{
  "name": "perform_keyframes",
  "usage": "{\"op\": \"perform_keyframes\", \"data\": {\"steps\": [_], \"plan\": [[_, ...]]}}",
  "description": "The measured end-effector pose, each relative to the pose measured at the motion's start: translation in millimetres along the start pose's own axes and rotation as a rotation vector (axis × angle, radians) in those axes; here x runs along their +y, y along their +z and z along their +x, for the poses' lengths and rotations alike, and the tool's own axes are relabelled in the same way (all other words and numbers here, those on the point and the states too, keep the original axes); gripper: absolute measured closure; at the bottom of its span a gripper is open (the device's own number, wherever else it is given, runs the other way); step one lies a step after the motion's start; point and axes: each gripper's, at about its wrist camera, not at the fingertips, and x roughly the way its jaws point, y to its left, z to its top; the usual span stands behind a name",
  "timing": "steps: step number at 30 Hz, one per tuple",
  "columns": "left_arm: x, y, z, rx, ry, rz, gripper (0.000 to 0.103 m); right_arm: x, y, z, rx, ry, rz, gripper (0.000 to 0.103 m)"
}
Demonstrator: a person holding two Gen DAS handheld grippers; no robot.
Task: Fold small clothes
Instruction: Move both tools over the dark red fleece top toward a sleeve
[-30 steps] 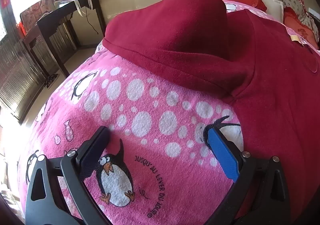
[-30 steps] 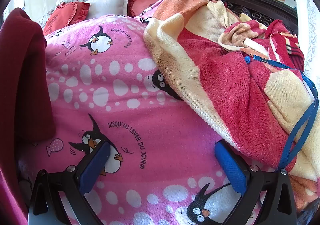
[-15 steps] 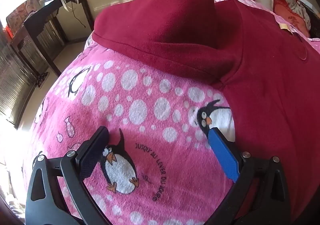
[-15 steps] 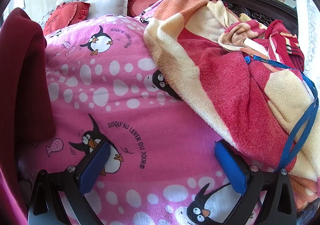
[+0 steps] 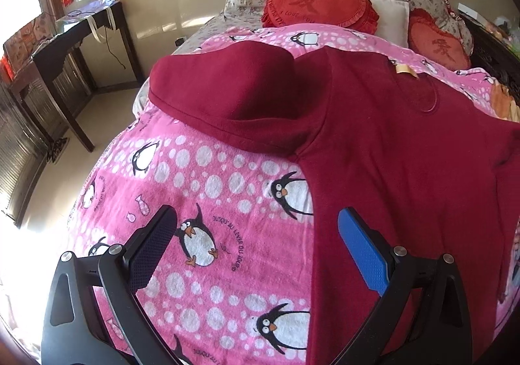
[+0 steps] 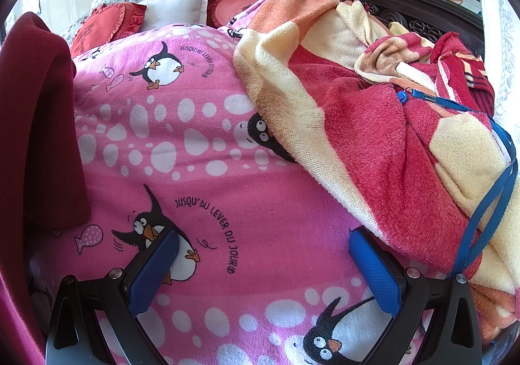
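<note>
Hovering wide open and empty-jawed, the left gripper (image 5: pixel 256 235) is facing the maroon garment (image 5: pixel 373 137) at 1 o'clock; the right gripper (image 6: pixel 263 254) is gaping equally empty over the penguin blanket (image 6: pixel 260 196).

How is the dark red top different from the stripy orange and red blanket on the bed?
The dark red top is one plain colour; the blanket has red, cream and orange patches. The top lies spread fairly flat; the blanket is bunched in a heap. A blue strap crosses the blanket, not the top. Both rest on the pink penguin cover.

Each gripper, left (image 5: pixel 256 235) and right (image 6: pixel 263 254), is formed of black frames, silver screws and blue textured pads.
</note>
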Motion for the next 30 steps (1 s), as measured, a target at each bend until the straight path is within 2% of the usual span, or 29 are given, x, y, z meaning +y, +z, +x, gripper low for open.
{"op": "perform_keyframes", "data": {"steps": [6, 12, 17, 23, 30], "plan": [[-28, 8, -3, -0.002, -0.019, 0.041, 0.003, 5, -1, -11, 0.026, -0.021, 0.013, 0.0], [-44, 10, -6, -0.017, -0.034, 0.077, 0.003, 25, -15, -67, 0.082, 0.04, 0.089, 0.0], [-48, 8, -8, -0.015, -0.069, 0.057, 0.003, 40, -20, -123, 0.035, 0.075, 0.115, 0.0], [-52, 8, -17, -0.037, -0.102, 0.048, 0.003, 71, -10, -169, 0.01, 0.136, 0.059, 0.0], [-49, 10, -26, -0.059, -0.117, 0.038, 0.003, 135, 9, -207, 0.019, 0.239, -0.05, 0.0]]}}
